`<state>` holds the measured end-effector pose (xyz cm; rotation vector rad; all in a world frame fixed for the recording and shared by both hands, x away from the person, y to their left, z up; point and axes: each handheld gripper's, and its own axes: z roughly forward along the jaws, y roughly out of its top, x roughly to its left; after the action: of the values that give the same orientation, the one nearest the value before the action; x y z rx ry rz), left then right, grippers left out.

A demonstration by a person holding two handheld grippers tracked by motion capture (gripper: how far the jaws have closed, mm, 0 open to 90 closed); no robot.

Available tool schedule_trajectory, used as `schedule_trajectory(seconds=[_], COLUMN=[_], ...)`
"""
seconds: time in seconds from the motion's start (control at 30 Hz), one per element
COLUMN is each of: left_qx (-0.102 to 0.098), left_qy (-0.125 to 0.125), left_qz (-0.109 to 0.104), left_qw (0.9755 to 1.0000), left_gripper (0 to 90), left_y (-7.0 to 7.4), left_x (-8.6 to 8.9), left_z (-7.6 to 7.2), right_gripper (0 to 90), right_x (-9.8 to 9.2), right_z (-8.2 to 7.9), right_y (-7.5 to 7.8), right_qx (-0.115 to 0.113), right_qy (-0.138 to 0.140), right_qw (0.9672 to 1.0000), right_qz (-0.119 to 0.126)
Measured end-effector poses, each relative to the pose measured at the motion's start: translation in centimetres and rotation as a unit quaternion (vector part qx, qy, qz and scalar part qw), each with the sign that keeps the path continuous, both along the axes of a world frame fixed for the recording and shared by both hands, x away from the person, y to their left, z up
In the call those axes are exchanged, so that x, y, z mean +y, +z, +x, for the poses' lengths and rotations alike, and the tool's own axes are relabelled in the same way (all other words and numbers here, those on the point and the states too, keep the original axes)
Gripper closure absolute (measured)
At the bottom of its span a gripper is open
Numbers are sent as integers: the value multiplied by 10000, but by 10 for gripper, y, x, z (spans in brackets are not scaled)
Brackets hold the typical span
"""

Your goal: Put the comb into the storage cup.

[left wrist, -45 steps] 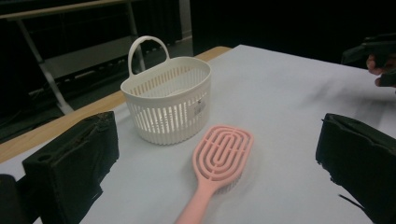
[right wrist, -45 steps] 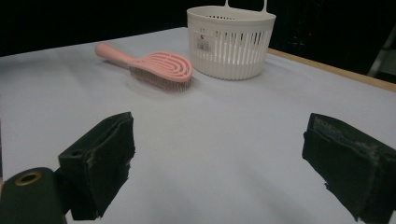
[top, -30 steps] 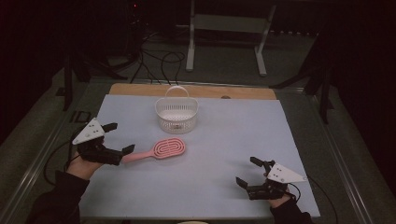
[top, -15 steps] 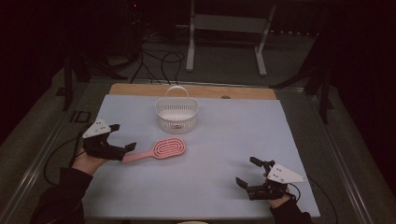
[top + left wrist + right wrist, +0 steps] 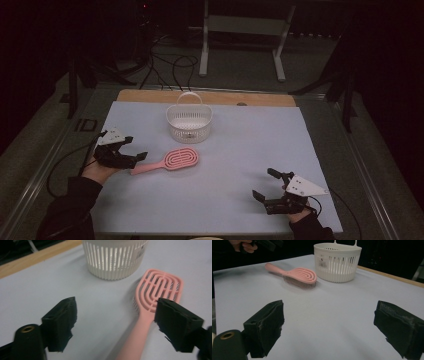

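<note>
The left gripper (image 5: 131, 154) has sunk toward the worktop (image 5: 235, 150) over the last second and slid in on the pink plastic hairbrush (image 5: 167, 161), which lies flat, bristles down, at about 8 o'clock from the worktop's middle. Its handle points to 8 o'clock, toward the left hand (image 5: 100, 170), and its oval slotted head points to 2 o'clock, toward the white slotted plastic basket (image 5: 189, 122). The brush itself has not shifted, and neither has the basket, which stands upright at 11 o'clock near the far edge, well apart from the brush head.

The left jaws have just been closing from full width. In the left gripper view they still stand wide apart, with the brush handle (image 5: 135, 340) running up between them close to one jaw; no pad presses on it yet, so nothing is held. Whether that nearer jaw already brushes the handle I cannot tell.

The right gripper (image 5: 270, 190) has kept still at 5 o'clock, jaws spread wide over bare worktop and holding nothing.

By my reading, this is the last moment of the approach: the pinch on the handle is about to land, and the basket looks the likely place for the brush.
</note>
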<state>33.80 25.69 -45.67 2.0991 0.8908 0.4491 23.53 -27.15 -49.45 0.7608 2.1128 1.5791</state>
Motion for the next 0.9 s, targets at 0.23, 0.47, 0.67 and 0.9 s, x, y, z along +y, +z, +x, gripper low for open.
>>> schedule_trajectory(seconds=[0.23,0.47,0.67,0.9], left_qx=[184,359,471,537], left_qy=[-71,-161,-266,-443], left_qz=[288,551,817,1139], left_qw=[9994,9977,9952,9911], left_gripper=[338,475,601,741], left_y=[-4,-10,-13,-15], left_x=[-4,-10,-14,-21], left_z=[5,8,10,11], right_gripper=[90,91,91,91], right_x=[-1,0,0,0], right_z=[0,0,1,1], right_y=[0,0,0,-1], right_qx=[-25,3,4,7], right_qy=[9,10,9,22], right_qw=[10000,10000,10000,10000], right_qz=[3,13,-4,-10])
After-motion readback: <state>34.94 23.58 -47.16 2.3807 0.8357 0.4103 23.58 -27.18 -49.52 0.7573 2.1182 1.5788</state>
